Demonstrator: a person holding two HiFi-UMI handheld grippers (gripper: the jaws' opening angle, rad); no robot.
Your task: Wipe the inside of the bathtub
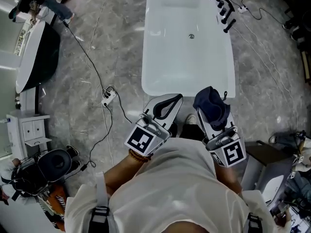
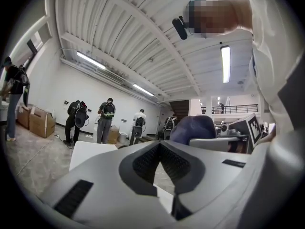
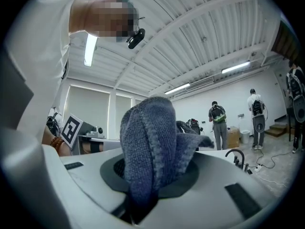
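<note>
The white bathtub (image 1: 189, 57) lies ahead of me in the head view, with a black faucet (image 1: 222, 11) on its far right rim and a drain (image 1: 191, 36) in its floor. Both grippers are held close to my chest, short of the tub's near end. My left gripper (image 1: 175, 100) is shut, its tips touching with nothing between them (image 2: 159, 145). My right gripper (image 1: 214, 111) is shut on a dark blue cloth (image 1: 211, 105), which bunches up out of the jaws (image 3: 150, 142). Both gripper views tilt up towards the ceiling. The faucet (image 3: 237, 157) shows past the right jaws.
A cable with a power strip (image 1: 108, 98) runs over the marble floor left of the tub. Another tub, black outside (image 1: 34, 57), a white cabinet (image 1: 29, 130) and a backpack (image 1: 48, 166) stand at the left. Several people (image 2: 106, 120) stand far off.
</note>
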